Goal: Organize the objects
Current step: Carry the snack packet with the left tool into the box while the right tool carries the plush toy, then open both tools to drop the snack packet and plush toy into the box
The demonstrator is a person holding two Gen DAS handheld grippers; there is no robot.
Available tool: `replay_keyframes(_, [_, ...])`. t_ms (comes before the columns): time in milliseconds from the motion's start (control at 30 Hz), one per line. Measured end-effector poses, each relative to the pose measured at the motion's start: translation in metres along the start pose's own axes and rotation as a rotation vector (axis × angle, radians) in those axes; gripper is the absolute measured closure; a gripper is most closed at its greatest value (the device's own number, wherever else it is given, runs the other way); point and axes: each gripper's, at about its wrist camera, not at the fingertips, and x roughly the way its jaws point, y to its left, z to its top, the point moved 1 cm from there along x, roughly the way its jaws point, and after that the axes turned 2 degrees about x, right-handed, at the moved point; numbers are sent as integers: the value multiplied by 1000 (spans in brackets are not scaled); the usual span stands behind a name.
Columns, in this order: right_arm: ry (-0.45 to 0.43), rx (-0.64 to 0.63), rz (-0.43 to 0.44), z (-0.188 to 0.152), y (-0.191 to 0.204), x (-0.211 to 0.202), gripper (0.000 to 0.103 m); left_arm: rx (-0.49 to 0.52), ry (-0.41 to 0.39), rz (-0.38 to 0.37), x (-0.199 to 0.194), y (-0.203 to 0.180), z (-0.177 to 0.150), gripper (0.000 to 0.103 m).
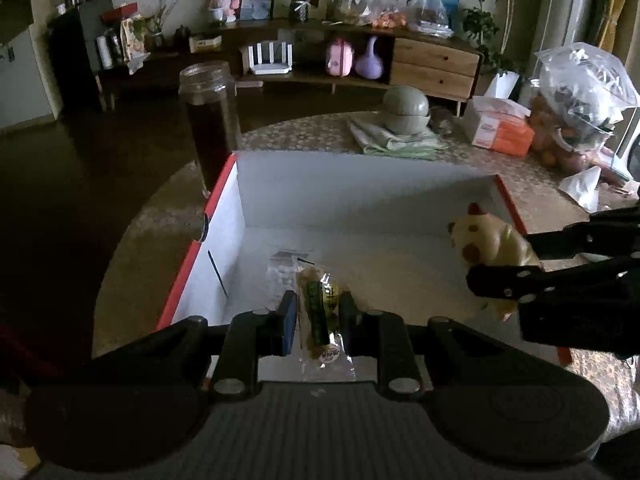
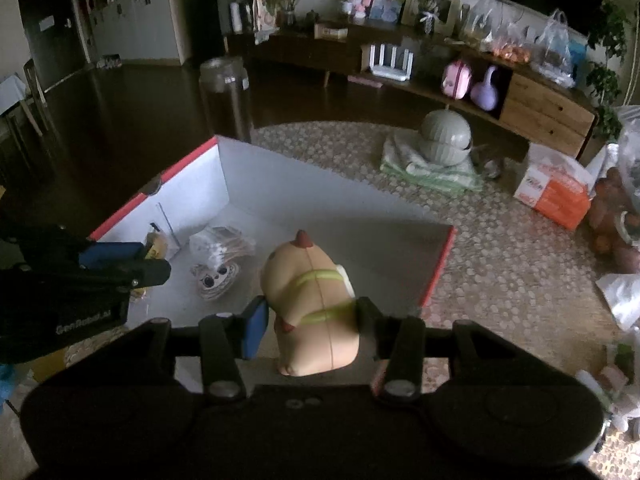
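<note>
A white box with red edges [image 1: 218,184] [image 2: 440,264] stands open on the round table. My left gripper [image 1: 318,314] is shut on a snack packet [image 1: 322,316] with a green label, held over the box's near side. My right gripper [image 2: 312,320] is shut on a cream chicken toy [image 2: 312,292] with a red comb, held over the box's right part; the toy also shows in the left wrist view [image 1: 492,244]. A clear bag of small items [image 2: 220,248] lies on the box floor, left of the toy.
A tall jar of dark liquid [image 1: 210,120] stands just behind the box's left corner. Grey bowls on a folded cloth [image 1: 404,120], an orange tissue pack [image 1: 500,128] and plastic bags [image 1: 580,96] sit on the patterned table [image 2: 500,260] behind and right.
</note>
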Motion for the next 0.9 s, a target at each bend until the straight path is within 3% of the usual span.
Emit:
replay_keyframes(467, [66, -26, -25, 6, 13, 55, 55, 65, 122, 84, 57, 14, 12, 82])
replay_keyframes(900, [108, -53, -26, -1, 16, 68, 55, 72, 227, 83, 84, 15, 0, 82])
